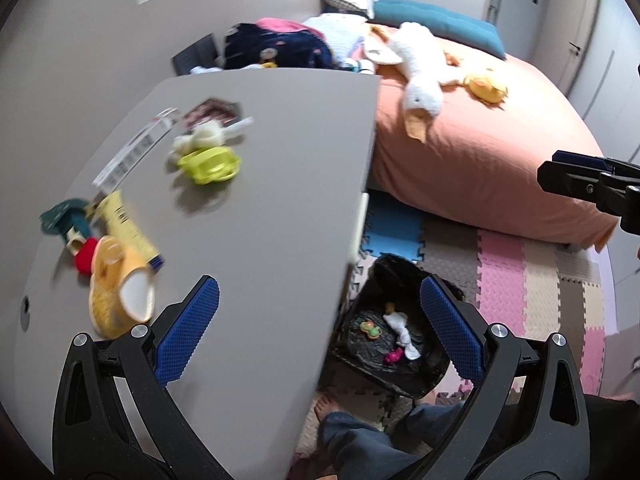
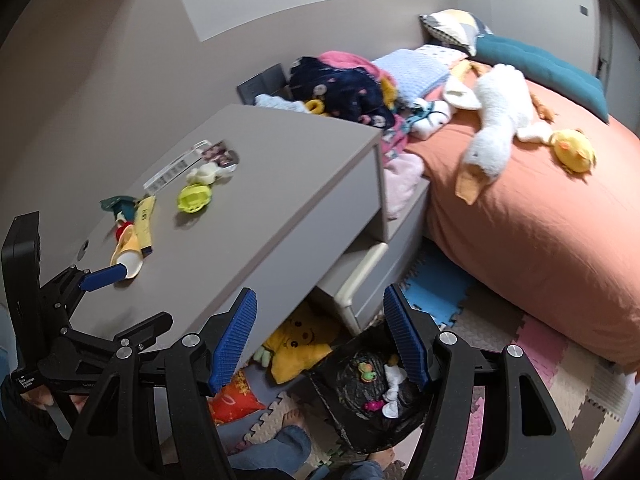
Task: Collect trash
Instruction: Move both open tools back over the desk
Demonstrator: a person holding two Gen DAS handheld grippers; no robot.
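A grey desk point(image 1: 264, 184) point(image 2: 280, 184) carries loose items: a lime-green plastic piece point(image 1: 208, 164) point(image 2: 194, 197), a crumpled white tissue point(image 1: 202, 136) point(image 2: 206, 173), a yellow tube point(image 1: 126, 224) point(image 2: 145, 224), a yellow-and-white cup-like toy point(image 1: 120, 296) point(image 2: 128, 258), a clear wrapper point(image 1: 134, 148) and a dark packet point(image 1: 212, 112). A black-lined trash bin point(image 1: 394, 336) point(image 2: 374, 388) stands on the floor with a white wad and small coloured bits inside. My left gripper point(image 1: 320, 332) is open and empty over the desk edge. My right gripper point(image 2: 320, 340) is open and empty above the bin.
An orange bed point(image 1: 480, 152) point(image 2: 540, 220) holds a white goose plush point(image 1: 420, 76), a yellow chick, pillows and clothes. Foam puzzle mats point(image 1: 520, 280) cover the floor. A yellow plush point(image 2: 300, 344) lies under the desk. The person's legs and bare feet point(image 1: 324, 404) are below.
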